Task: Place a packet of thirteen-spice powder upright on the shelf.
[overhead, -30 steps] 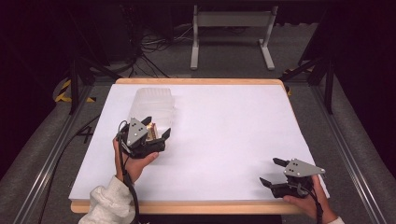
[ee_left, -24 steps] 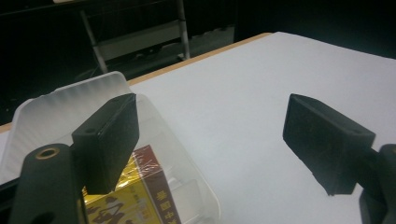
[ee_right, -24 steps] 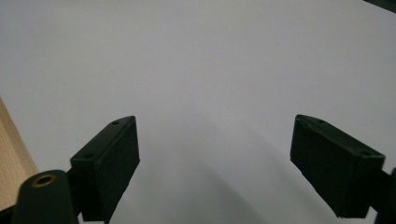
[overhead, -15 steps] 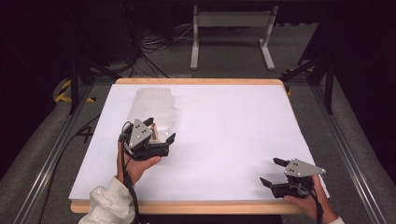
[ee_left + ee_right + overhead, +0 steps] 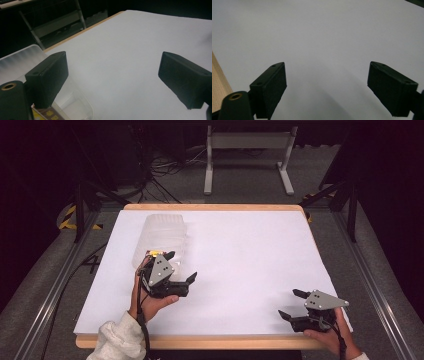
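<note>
A translucent plastic container (image 5: 160, 236) lies on its side at the left of the white table (image 5: 250, 250). A small yellow and brown item (image 5: 155, 254) shows at its near end. My left gripper (image 5: 182, 265) is open just right of that end, pointing right across the table. In the left gripper view the container (image 5: 17, 62) and the yellow-brown item (image 5: 47, 114) sit beside the left jaw, and nothing lies between the jaws of the left gripper (image 5: 112, 75). My right gripper (image 5: 288, 303) is open and rests near the front right corner. In its own view the right gripper (image 5: 327, 82) holds nothing.
The table's wooden edge (image 5: 218, 82) runs close beside the right gripper. A grey metal stand (image 5: 247, 150) and cables (image 5: 165, 167) are on the floor behind the table. Metal rails (image 5: 55, 280) run along the left side.
My left gripper has drifted a little right and toward the person, away from the container's near end. The right gripper has stayed put.
</note>
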### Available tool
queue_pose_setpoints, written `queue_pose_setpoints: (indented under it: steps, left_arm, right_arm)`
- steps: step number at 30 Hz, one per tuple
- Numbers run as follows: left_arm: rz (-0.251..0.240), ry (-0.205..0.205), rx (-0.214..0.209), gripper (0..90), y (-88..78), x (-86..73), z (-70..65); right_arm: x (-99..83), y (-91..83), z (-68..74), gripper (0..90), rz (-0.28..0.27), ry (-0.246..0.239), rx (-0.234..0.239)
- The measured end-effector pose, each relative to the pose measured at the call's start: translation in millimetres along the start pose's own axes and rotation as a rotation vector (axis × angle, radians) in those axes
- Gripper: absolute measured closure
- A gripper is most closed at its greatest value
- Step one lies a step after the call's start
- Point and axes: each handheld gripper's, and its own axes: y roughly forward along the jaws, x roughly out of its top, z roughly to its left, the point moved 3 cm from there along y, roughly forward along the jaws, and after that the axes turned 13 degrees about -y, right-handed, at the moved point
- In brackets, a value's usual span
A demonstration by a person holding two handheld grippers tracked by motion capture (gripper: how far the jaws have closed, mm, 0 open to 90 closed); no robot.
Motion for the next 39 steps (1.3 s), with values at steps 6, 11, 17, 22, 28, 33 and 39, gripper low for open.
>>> queue_pose_setpoints:
  steps: [6,11,17,22,28,33,39]
  left_arm:
    - [0.019,0.025,-0.037,9.9,1.8,-3.1,-7.7]
    - [0.041,0.055,-0.055,10.0,3.7,-7.9,-14.1]
    - [0.072,0.072,-0.07,10.3,8.1,-15.4,-19.3]
    - [0.112,0.094,-0.087,10.7,12.0,-24.7,-22.6]
    - [0.161,0.119,-0.111,10.6,15.7,-34.8,-24.1]
    - [0.217,0.144,-0.133,10.6,17.7,-47.0,-22.6]
    - [0.274,0.157,-0.141,10.5,20.1,-60.2,-20.1]
  right_arm:
    - [0.2,0.1,0.3,16.2,0.0,-0.002,0.0]
    - [0.1,0.2,0.2,16.2,0.0,0.0,0.0]
    - [0.0,0.2,0.1,16.2,0.001,0.0,-0.001]
    - [0.1,0.2,-0.6,16.2,-0.003,0.005,-0.001]
    - [0.4,0.9,0.0,16.2,-0.001,0.003,0.001]
    - [0.7,1.4,0.4,16.1,-0.001,0.003,0.001]
    - [0.9,2.7,0.6,16.2,0.0,0.001,0.002]
